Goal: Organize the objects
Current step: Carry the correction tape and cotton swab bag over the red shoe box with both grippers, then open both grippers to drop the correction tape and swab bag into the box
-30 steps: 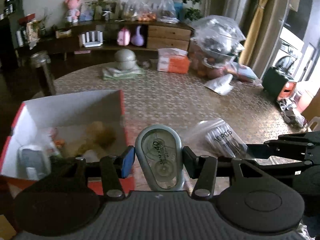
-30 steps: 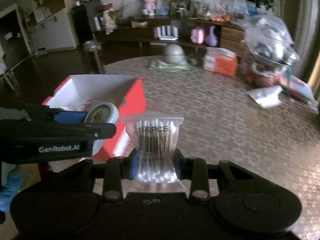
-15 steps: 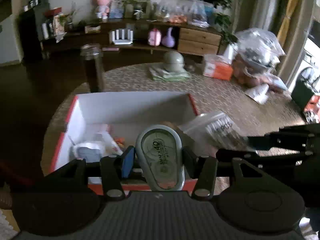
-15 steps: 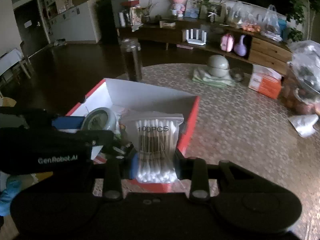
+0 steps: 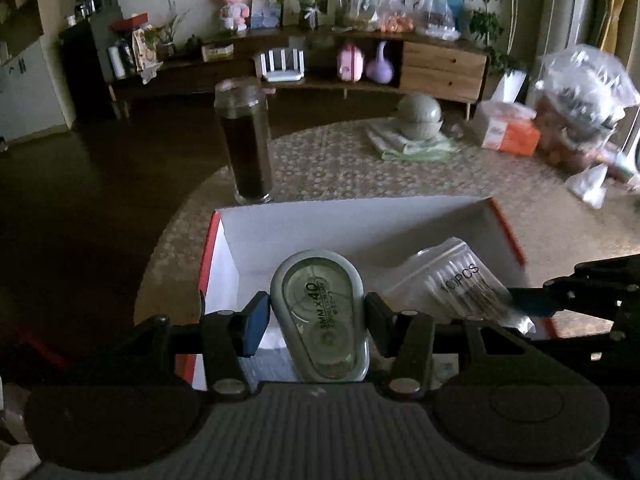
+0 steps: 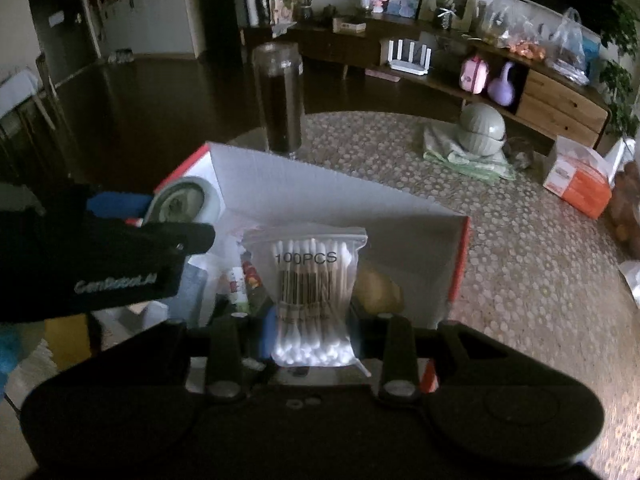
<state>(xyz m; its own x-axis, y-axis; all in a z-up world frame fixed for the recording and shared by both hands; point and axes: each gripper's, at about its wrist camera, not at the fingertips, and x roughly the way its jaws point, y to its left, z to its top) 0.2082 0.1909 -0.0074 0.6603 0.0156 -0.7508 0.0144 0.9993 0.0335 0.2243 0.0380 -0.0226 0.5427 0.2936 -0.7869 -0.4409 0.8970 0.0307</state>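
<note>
Left wrist view: left gripper [image 5: 318, 316] clamped on a correction tape dispenser [image 5: 320, 320], grey-green, rounded, clear window with "5MM x 40" printed on it. It stands upright between the blue pad on one side and the black finger on the other, held over the near end of the box [image 5: 360, 216]. Right gripper [image 5: 568, 292] comes in from the right edge holding a bag of cotton swabs [image 5: 448, 280], tilted, also over the box.

Right wrist view: right gripper [image 6: 310, 328] pinched on the lower part of the swab bag [image 6: 308, 280]; clear zip bag, white tips at both ends, wooden sticks, barcode and "100PCS" on the front. Bag is upright above the box [image 6: 320, 192]. Left gripper [image 6: 160, 220] sits just beside it to the left with the tape dispenser [image 6: 184, 200].

Box: white inside, red outside, open top. Contents partly hidden by both grippers; something yellow [image 6: 378, 288] and small packets [image 6: 240, 280] visible, too dim to identify.

Beyond the box: tall dark glass jar [image 5: 244, 140] just behind the far wall, on the patterned round table [image 5: 340, 168]. Further out a grey-green round pot [image 5: 420, 116] on a folded cloth, an orange-and-white carton [image 5: 508, 128], and plastic bags [image 5: 584, 92] at the far right. Sideboard [image 5: 440, 68] along the back wall.
</note>
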